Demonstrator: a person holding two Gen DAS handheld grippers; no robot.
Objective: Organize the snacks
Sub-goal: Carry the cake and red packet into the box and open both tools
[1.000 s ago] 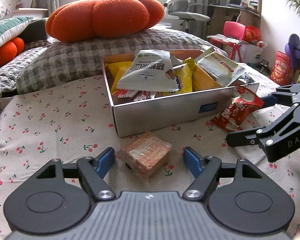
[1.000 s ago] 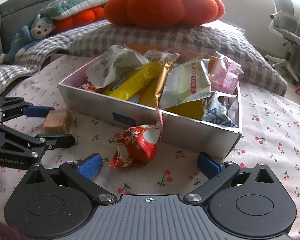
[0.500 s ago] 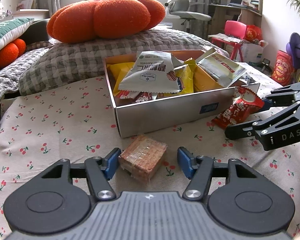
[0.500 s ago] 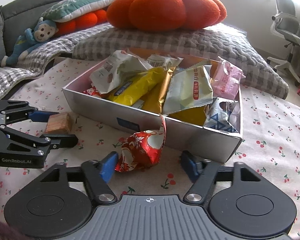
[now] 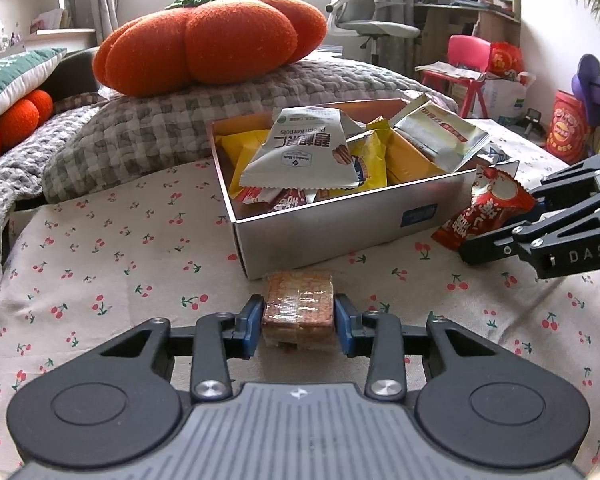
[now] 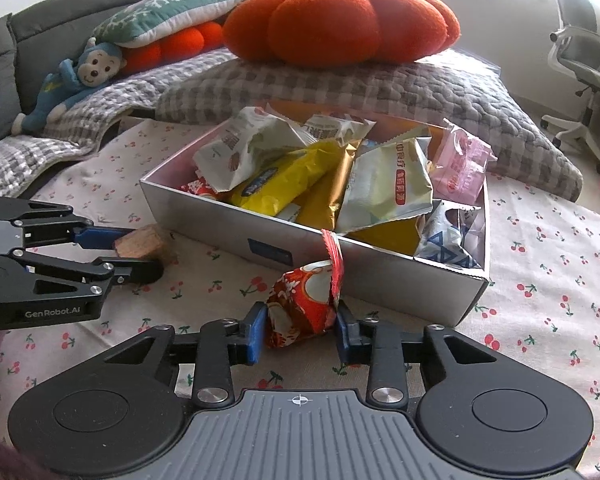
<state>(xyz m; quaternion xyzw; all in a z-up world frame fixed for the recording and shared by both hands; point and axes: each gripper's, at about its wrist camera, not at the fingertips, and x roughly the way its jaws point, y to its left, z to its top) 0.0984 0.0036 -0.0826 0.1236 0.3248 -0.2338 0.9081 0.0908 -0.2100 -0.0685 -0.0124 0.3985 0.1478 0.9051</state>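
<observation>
Gripping wafer block (image 5: pixel 298 312) left, red packet (image 6: pixel 302 307) right

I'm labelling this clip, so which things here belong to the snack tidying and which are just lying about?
Job: wrapped biscuit block in left gripper; red snack packet in right gripper; silver box of snacks.
Lying about: pumpkin cushion, monkey toy, office chair.

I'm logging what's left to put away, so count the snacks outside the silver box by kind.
Clear-wrapped brown biscuit block, in the left claw: 1
Red foil packet, in the right claw: 1
Total outside the silver box: 2
</observation>
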